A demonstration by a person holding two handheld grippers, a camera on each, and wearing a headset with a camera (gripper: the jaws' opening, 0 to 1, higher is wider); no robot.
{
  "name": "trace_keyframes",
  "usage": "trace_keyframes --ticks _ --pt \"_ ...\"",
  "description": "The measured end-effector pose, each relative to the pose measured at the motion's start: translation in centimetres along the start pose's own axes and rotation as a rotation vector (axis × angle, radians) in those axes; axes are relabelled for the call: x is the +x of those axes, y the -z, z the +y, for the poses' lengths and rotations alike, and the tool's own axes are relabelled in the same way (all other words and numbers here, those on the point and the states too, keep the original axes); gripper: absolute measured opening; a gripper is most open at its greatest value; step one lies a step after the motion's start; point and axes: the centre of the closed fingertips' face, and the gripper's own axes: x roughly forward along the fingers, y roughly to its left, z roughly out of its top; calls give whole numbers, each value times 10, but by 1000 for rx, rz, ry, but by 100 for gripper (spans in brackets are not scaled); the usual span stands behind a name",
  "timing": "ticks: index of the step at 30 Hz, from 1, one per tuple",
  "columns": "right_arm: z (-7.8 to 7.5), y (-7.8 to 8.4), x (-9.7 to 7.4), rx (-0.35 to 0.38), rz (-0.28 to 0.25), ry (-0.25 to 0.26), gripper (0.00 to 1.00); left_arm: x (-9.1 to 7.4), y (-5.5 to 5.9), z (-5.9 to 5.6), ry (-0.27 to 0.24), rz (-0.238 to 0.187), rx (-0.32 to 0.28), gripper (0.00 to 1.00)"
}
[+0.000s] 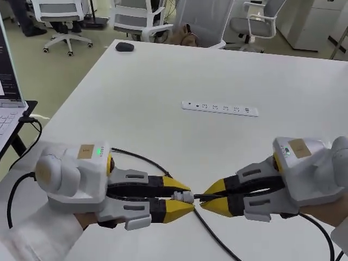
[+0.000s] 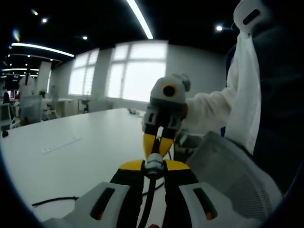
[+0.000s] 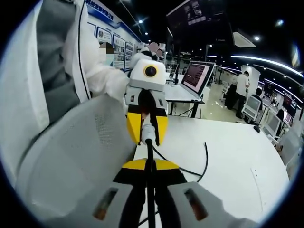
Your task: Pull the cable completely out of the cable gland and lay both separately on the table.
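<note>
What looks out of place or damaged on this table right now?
Nothing stands out. The left tongs are shut on the cable gland, the right tongs on the cable entering it, and the power strip lies flat on the table.

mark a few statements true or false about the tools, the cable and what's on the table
1. The left tool is shut on the gland. True.
2. The right tool is open and off the cable. False: it is shut on the cable, right beside the gland.
3. A power strip lies on the table beyond both tools. True.
4. The gland lies by itself on the table. False: it is held in the left tool, with the cable running from it.
5. A mouse sits near the table's far edge. True.
</note>
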Motion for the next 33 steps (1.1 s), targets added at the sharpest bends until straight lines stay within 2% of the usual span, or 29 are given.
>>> trace_keyframes --ticks 4,14,21,24,27,33 --pt "-1 9 -3 8 17 11 2 -2 4 2 -8 14 -2 17" --pt "-13 39 -24 57 44 70 2 -18 8 5 -40 11 -14 17" --pt "-15 47 -27 80 57 94 2 -26 6 9 -65 -12 -22 17" --pt "-16 49 -28 96 49 103 2 -25 6 9 -66 -9 -22 17" --pt "-15 49 -27 103 52 103 2 -24 6 8 -63 0 -15 17" --pt "-19 45 -28 127 27 133 6 -23 4 9 -62 -10 -19 17"
